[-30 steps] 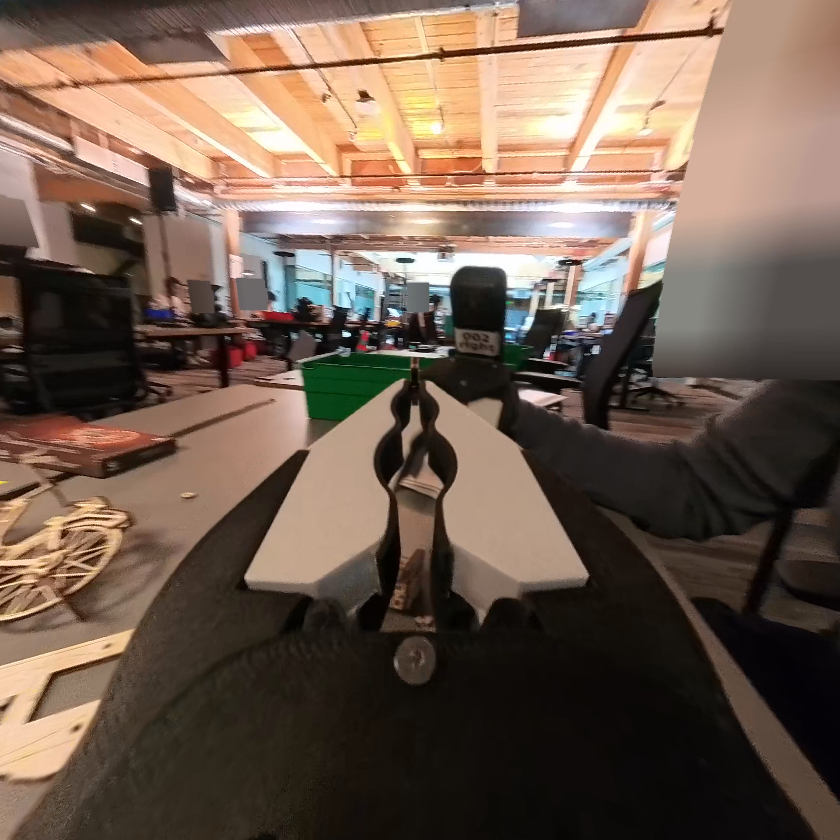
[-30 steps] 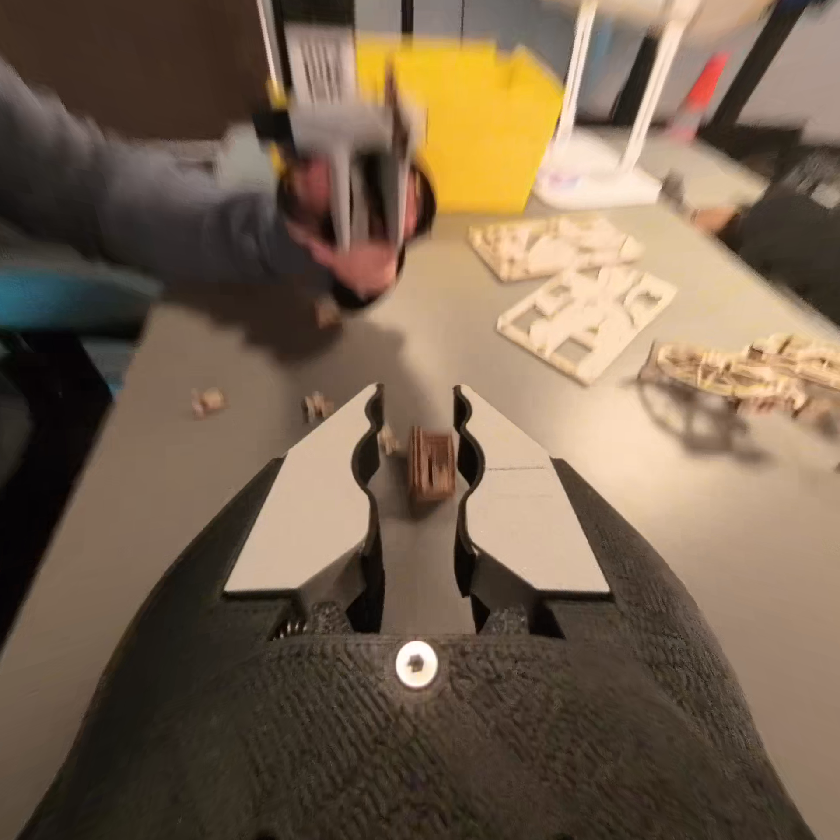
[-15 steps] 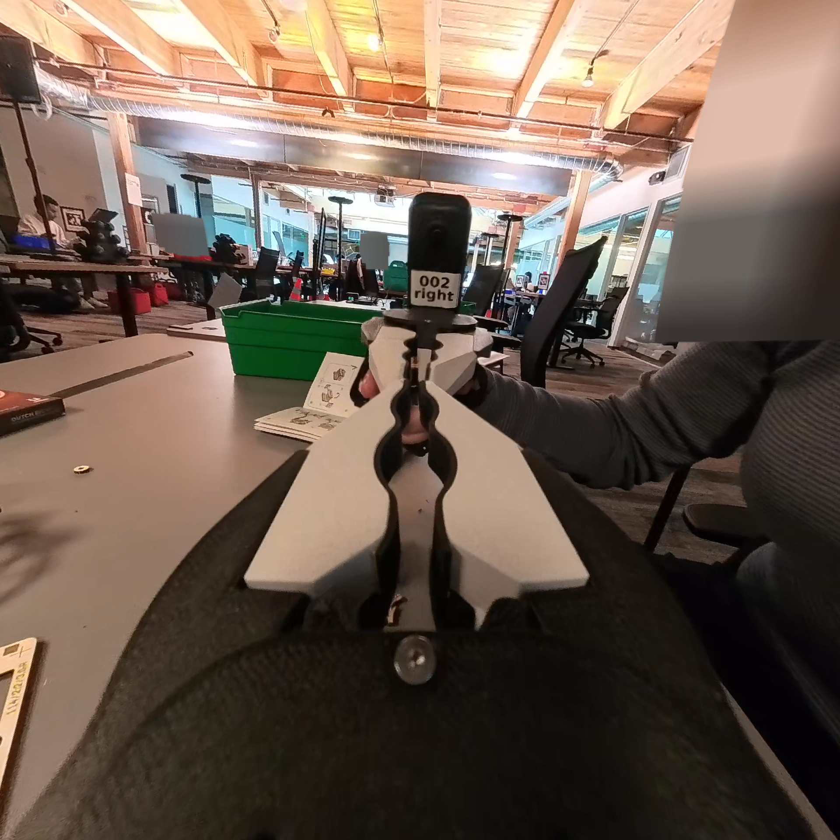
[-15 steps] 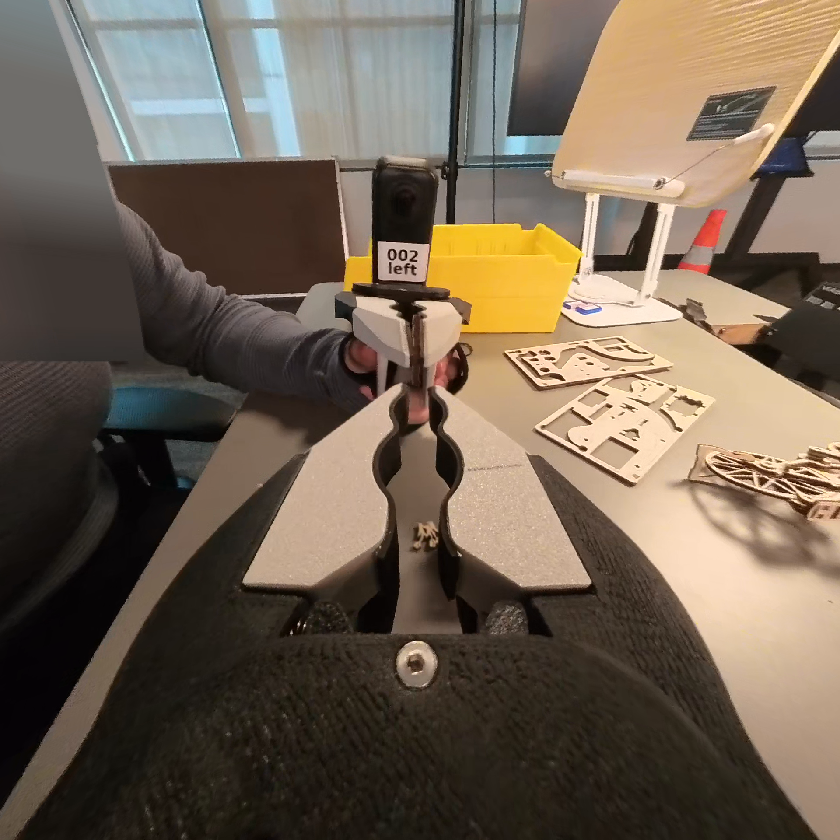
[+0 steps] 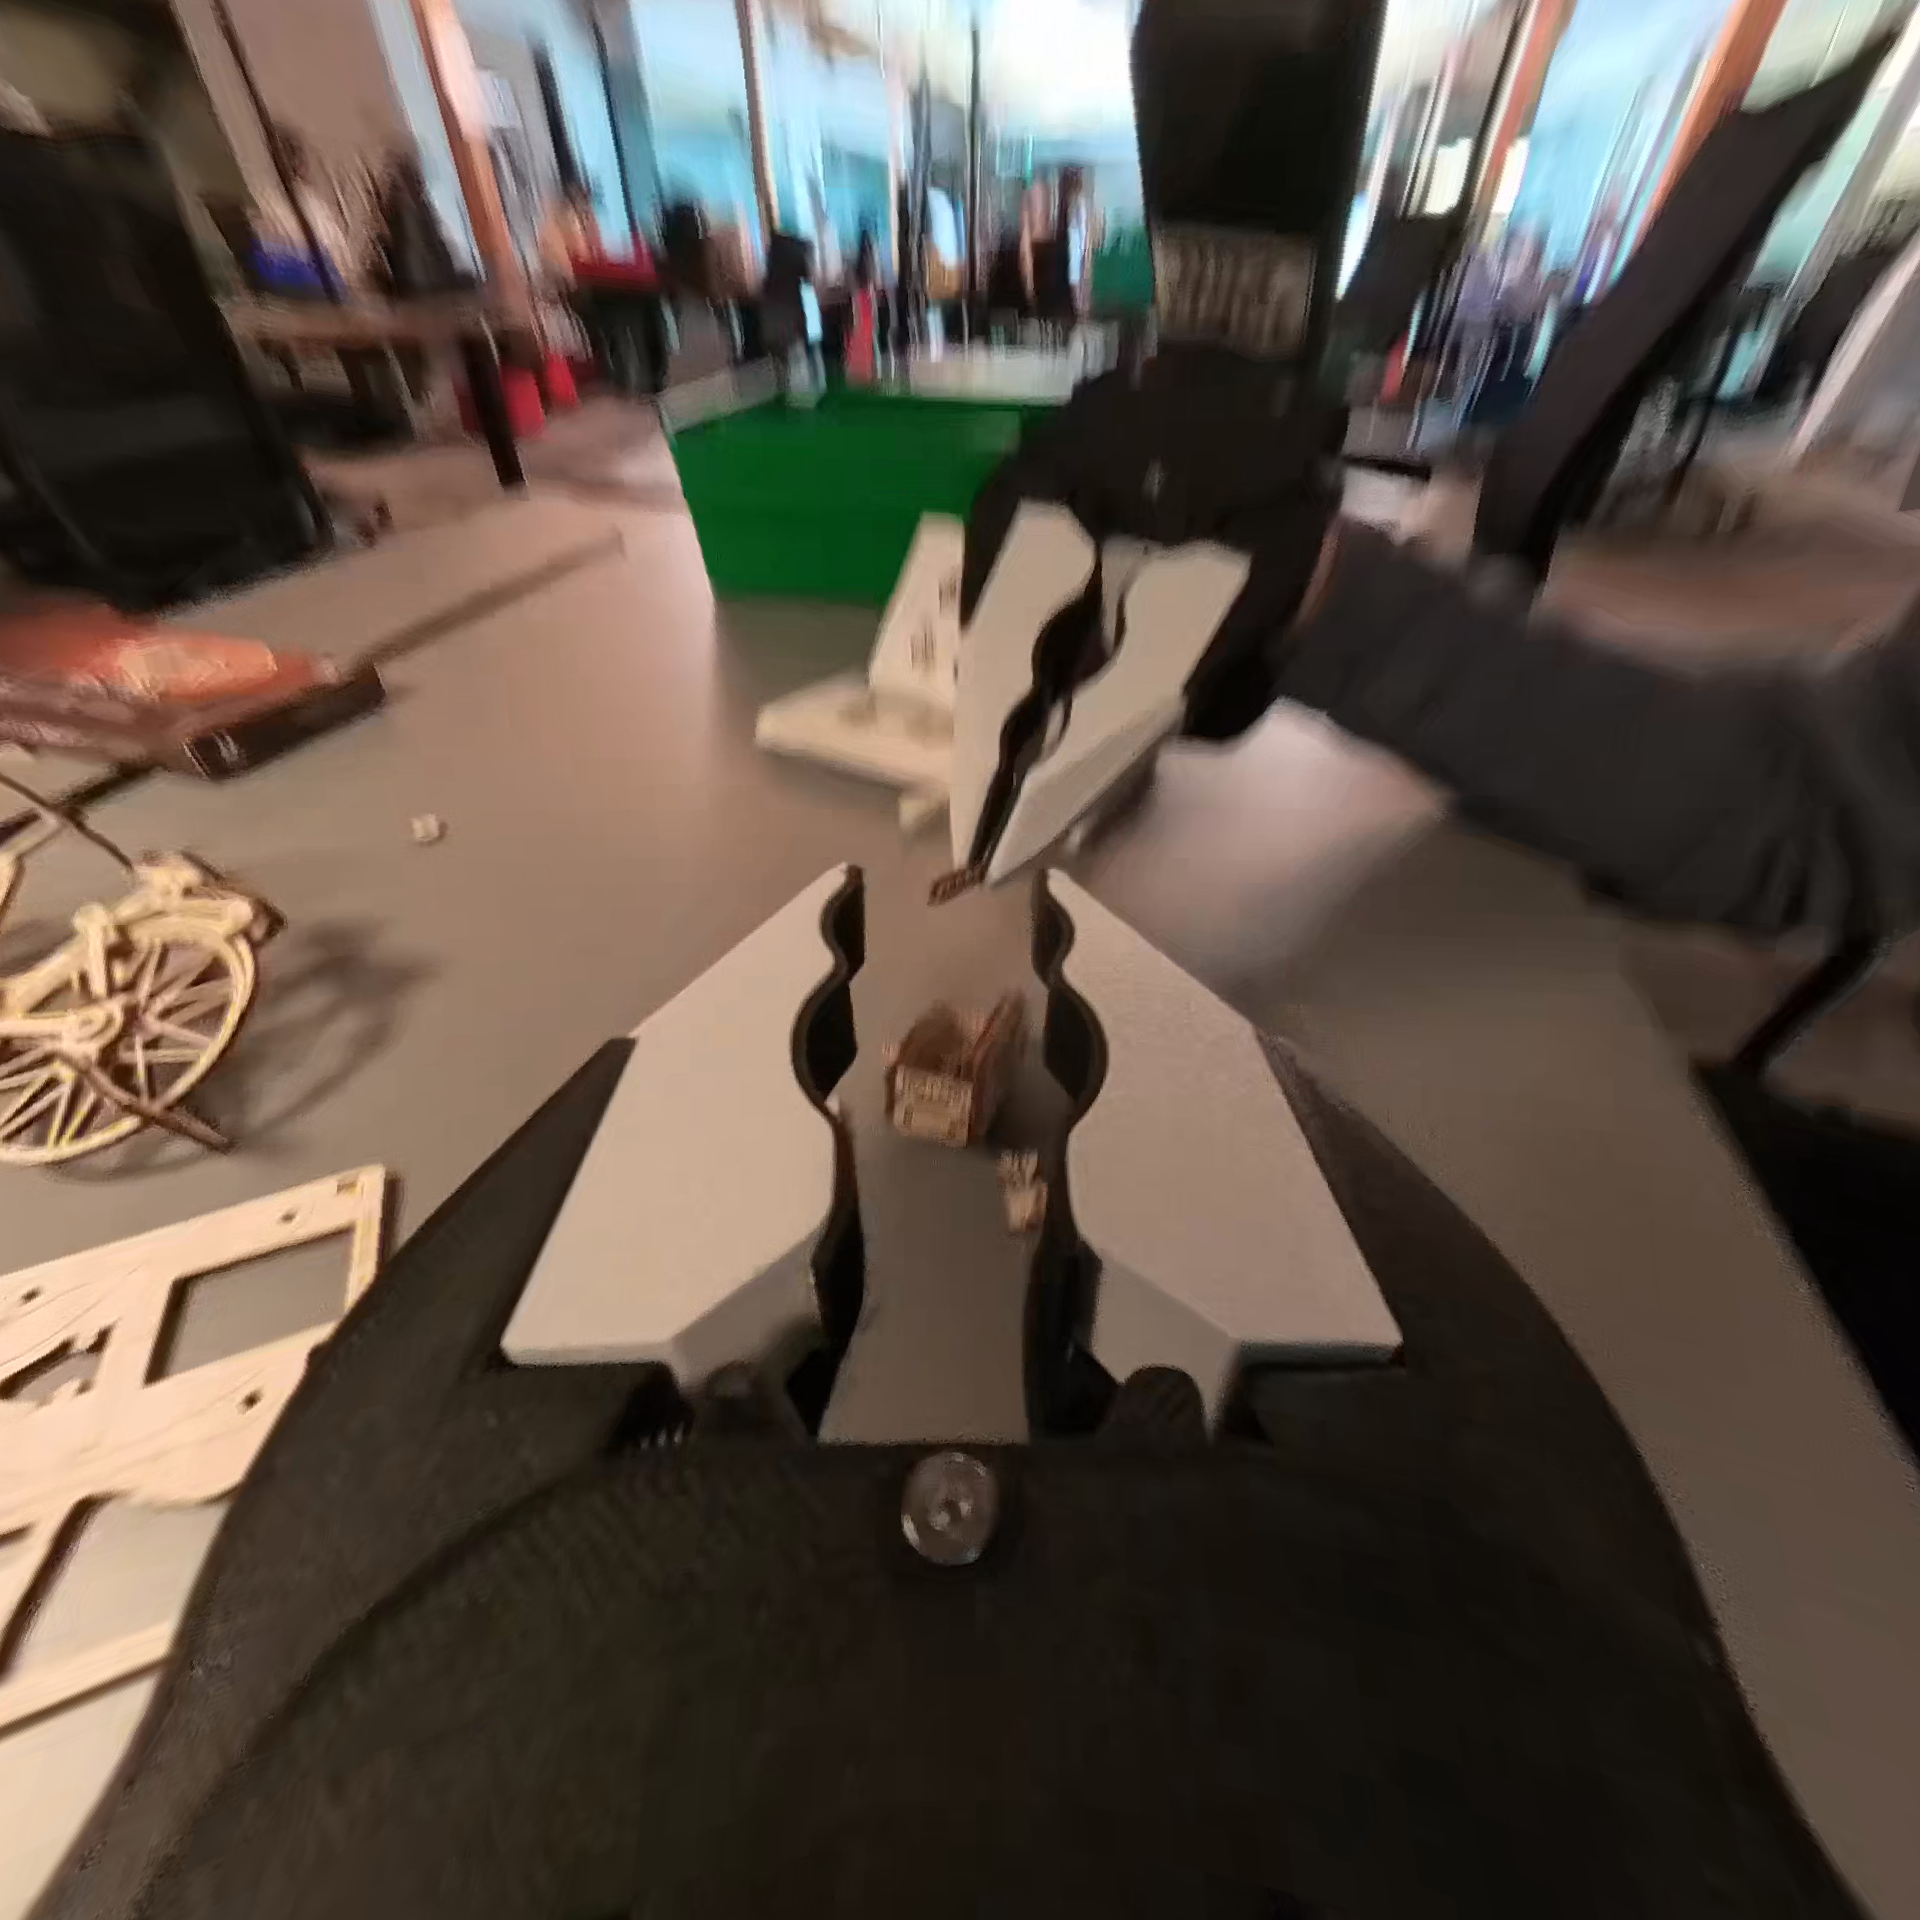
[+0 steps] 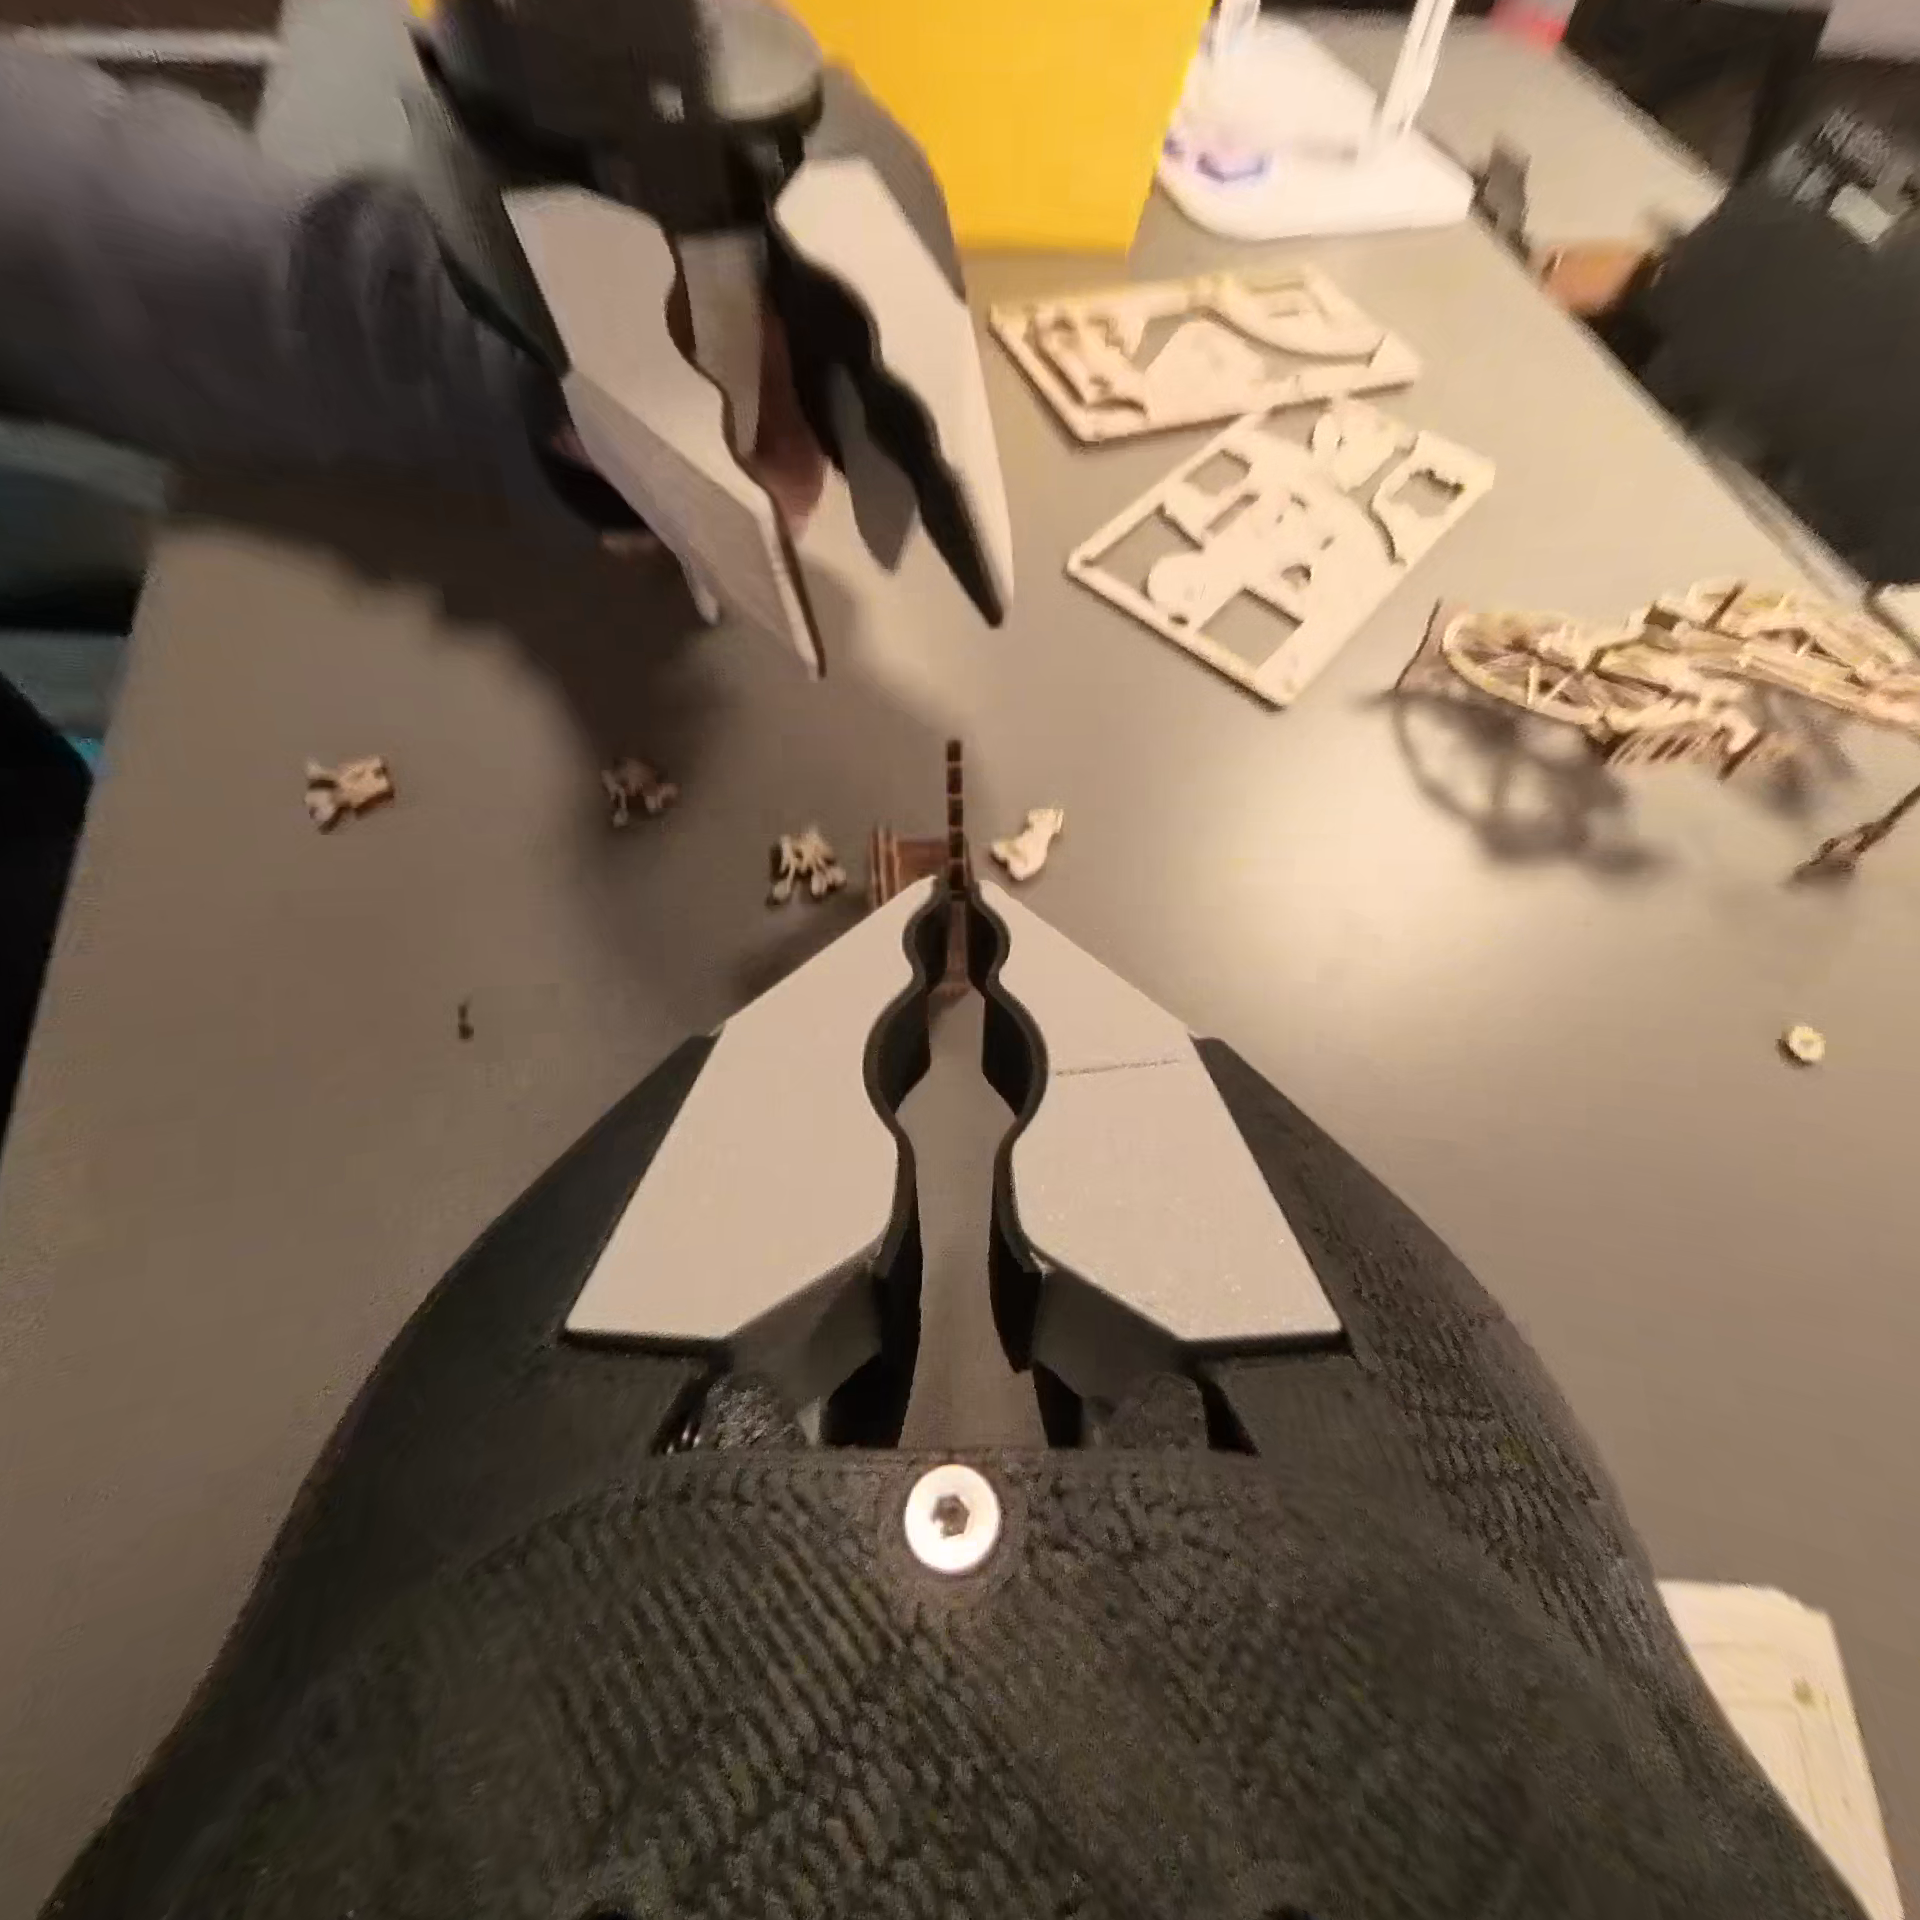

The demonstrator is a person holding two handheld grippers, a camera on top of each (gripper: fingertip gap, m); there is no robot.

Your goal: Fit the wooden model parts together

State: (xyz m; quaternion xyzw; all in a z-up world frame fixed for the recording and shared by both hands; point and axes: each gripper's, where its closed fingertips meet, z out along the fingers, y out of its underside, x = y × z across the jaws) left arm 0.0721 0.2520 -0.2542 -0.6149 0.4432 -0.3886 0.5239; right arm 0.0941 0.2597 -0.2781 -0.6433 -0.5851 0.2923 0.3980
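Observation:
My right gripper (image 6: 951,883) is shut on a thin toothed wooden piece (image 6: 953,805) that stands edge-on and sticks out past the fingertips. It also shows in the left wrist view (image 5: 1003,862), pointing down at the table with the piece's tip (image 5: 954,885) showing. My left gripper (image 5: 948,894) is open and empty, just above a small wooden sub-assembly (image 5: 945,1070) that lies on the grey table between its fingers. In the right wrist view the left gripper (image 6: 902,634) hangs open above that sub-assembly (image 6: 902,862), which my right fingertips partly hide.
Several small loose wooden bits (image 6: 805,862) lie around the sub-assembly. Punched wooden sheets (image 6: 1288,540) and a built wheeled model (image 6: 1662,665) are to the right, a yellow bin (image 6: 1008,125) behind. In the left wrist view: wheel model (image 5: 114,1008), sheet (image 5: 156,1351), green bin (image 5: 842,499), booklet (image 5: 883,686).
Both grippers have tipped down from facing each other in the air to pointing at the table. The left gripper has opened. The right stays shut and now shows the thin piece.

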